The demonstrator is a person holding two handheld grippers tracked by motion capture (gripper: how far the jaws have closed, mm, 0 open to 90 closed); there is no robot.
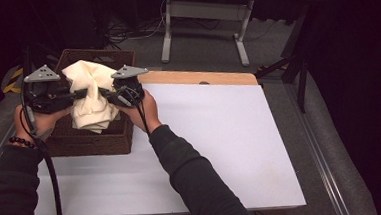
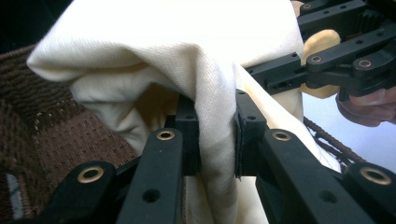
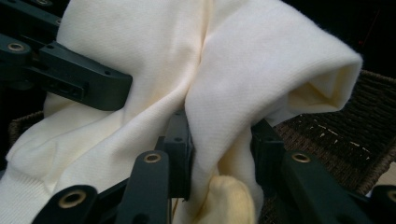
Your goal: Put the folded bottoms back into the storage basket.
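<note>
A person stands at a white table [image 1: 220, 135] holding a gripper in each hand. Both grippers hold a cream-coloured cloth [image 1: 91, 93] bunched up in the air just above a dark brown woven basket [image 1: 87, 139], which sits at the table's left edge. The left gripper [image 2: 216, 135] has its jaws closed tight on a thick fold of the cloth. The right gripper [image 3: 220, 149] pinches another fold from the opposite side, jaws pressed into the fabric. The rest of the cloth hangs down toward the basket.

Right claw [image 3: 222, 154] pinching cream cloth [image 3: 261, 70], wicker basket [image 3: 355, 140] behind
</note>
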